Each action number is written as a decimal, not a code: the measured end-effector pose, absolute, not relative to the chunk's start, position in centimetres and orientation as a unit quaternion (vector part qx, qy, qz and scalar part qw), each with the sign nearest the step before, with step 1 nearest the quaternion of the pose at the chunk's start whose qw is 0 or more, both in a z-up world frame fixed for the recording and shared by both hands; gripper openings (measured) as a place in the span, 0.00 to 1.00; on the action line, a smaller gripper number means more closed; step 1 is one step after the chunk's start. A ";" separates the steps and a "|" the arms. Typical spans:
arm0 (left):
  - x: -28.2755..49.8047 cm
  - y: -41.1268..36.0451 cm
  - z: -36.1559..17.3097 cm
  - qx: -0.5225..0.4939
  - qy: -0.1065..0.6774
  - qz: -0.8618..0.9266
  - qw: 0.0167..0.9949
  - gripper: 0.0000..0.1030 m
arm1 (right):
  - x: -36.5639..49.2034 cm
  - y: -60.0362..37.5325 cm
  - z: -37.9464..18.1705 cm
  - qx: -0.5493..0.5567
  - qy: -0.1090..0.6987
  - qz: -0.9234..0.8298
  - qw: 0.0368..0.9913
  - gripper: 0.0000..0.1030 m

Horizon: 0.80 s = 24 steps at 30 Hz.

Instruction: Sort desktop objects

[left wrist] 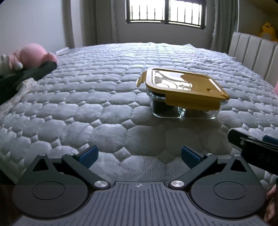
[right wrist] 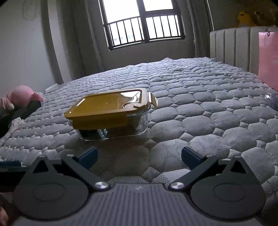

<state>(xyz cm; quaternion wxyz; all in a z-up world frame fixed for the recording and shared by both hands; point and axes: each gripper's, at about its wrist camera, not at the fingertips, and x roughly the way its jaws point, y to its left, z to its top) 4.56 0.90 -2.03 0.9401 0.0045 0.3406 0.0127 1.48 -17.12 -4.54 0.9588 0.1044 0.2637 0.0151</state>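
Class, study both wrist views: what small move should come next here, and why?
Probably ease the right gripper forward toward the glass container. Both it and the left gripper are open and empty, short of the container on the mattress, whose yellow lid is on, one latch flipped up.

Dim room, backlit by blown-out window [left wrist: 165, 10]; fisheye-bent edges.

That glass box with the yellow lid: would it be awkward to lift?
Probably heavy for its size: the glass box has thick clear walls. Smooth glass may slip between pads. One lid latch sticks out unclipped, so lifting by the lid seems risky.
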 end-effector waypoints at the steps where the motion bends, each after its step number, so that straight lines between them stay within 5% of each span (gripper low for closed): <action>1: 4.6 1.0 -2.0 0.000 0.340 0.012 0.940 1.00 | 1.5 -17.1 -4.6 0.105 0.263 0.016 0.959 1.00; 24: 4.7 1.9 -2.3 -0.036 0.346 -0.001 0.938 1.00 | 1.8 -17.2 -5.4 0.119 0.275 0.027 0.954 1.00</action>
